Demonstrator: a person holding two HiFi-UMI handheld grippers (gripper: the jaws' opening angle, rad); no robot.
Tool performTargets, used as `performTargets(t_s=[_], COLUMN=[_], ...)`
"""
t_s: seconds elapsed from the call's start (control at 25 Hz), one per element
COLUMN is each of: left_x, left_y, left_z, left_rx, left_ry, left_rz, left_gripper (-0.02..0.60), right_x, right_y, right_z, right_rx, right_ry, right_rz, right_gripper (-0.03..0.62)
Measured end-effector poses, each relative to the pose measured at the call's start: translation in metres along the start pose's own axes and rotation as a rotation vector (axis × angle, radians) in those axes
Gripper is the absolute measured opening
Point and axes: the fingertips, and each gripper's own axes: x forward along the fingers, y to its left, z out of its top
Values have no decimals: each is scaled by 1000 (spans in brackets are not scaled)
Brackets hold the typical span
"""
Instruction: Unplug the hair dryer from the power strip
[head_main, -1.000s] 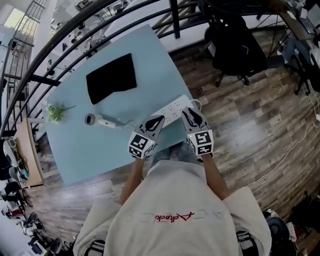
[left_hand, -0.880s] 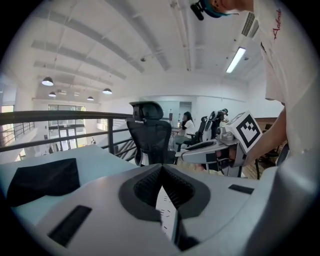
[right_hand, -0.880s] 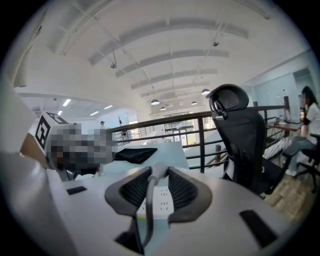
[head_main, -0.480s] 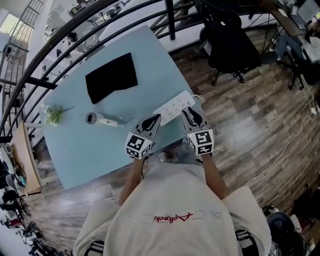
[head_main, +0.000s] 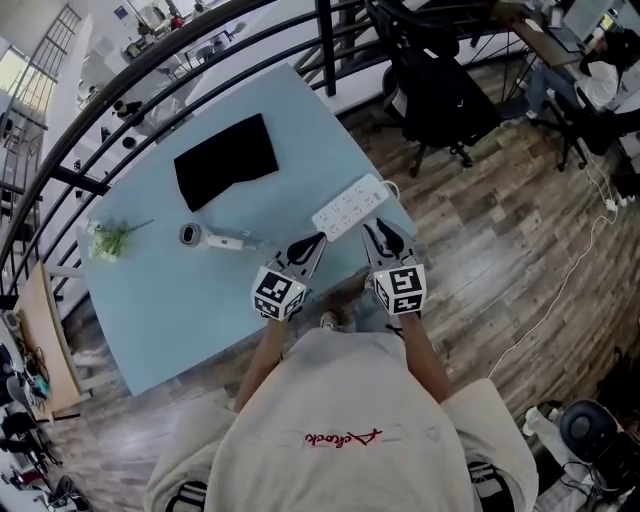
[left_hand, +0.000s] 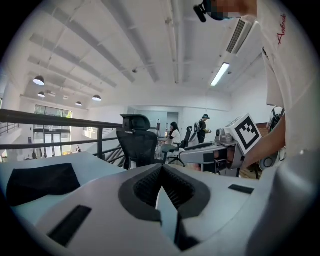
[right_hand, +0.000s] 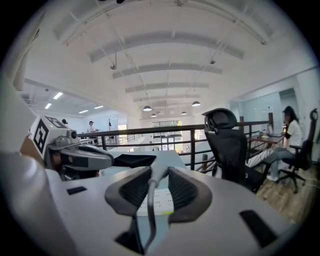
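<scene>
The white power strip (head_main: 348, 207) lies near the right front edge of the pale blue table (head_main: 300, 110). The hair dryer (head_main: 205, 237) rests at mid-table, its cord trailing toward my grippers. My left gripper (head_main: 316, 241) hovers just short of the strip, shut with nothing between its pads (left_hand: 150, 187). My right gripper (head_main: 373, 228) is beside it, shut on the dryer's grey plug (right_hand: 156, 176), whose cord (right_hand: 149, 215) hangs down between the pads. In the right gripper view the strip (right_hand: 162, 202) shows beyond and below the jaws, apart from the plug.
A black cloth (head_main: 227, 160) lies at the table's far side and a small green plant (head_main: 107, 240) at its left edge. A black office chair (head_main: 440, 90) stands beyond the right corner. A dark railing (head_main: 150, 60) runs behind the table. Wooden floor surrounds it.
Both grippers have drawn back from the power strip toward the person and risen a little, so the gap to the strip has grown. The dryer has not moved.
</scene>
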Motion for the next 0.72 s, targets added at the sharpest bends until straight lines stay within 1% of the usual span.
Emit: performTargets(t_s=[0.2, 0.36, 0.48, 0.72], left_x=[-14, -32, -41, -48], left_y=[-30, -45, -54, -74], left_z=[2, 8, 10, 11], left_rx=[26, 28, 23, 14], left_ry=[-29, -83, -107, -125], left_rz=[-46, -45, -48, -51], left_gripper=[6, 6, 6, 6], right_x=[-37, -62, -76, -101], right_y=[10, 21, 28, 31], right_z=[0, -4, -10, -9], right_rx=[2, 0, -5, -13], right_ry=[-36, -47, -44, -54], right_rz=[-59, -89, -103, -108], right_gripper=[123, 123, 123, 123])
